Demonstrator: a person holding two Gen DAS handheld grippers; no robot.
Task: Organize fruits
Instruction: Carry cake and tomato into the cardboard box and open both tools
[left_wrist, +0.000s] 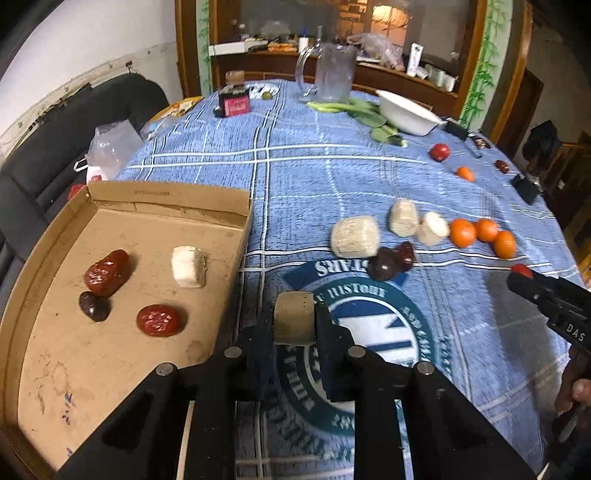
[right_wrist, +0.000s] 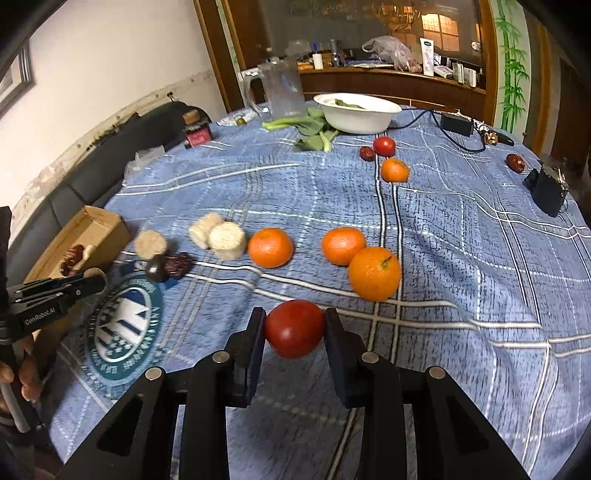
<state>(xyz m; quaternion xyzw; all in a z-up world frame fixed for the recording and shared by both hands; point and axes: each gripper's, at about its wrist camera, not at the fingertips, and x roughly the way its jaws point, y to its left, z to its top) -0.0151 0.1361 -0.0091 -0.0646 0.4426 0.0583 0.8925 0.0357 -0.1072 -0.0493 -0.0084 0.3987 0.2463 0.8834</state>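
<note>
My left gripper (left_wrist: 294, 323) is shut on a beige corn chunk (left_wrist: 294, 317), held above the blue cloth just right of the cardboard box (left_wrist: 110, 350). The box holds two red dates (left_wrist: 107, 272), a dark fruit (left_wrist: 94, 305) and a white chunk (left_wrist: 188, 266). My right gripper (right_wrist: 294, 328) is shut on a red tomato (right_wrist: 294, 328) above the cloth. Three oranges (right_wrist: 373, 273) lie just beyond it. Several corn chunks (right_wrist: 226, 240), a dark fruit (right_wrist: 157, 267) and a date (right_wrist: 178, 265) lie to the left.
Far back stand a white bowl (right_wrist: 356, 114), greens (right_wrist: 314, 129), a glass jug (right_wrist: 282, 88), another tomato (right_wrist: 384, 146) and a small orange (right_wrist: 395, 170). Black devices and cables (right_wrist: 548, 192) lie at the right edge. A dark sofa (left_wrist: 74, 118) borders the table's left.
</note>
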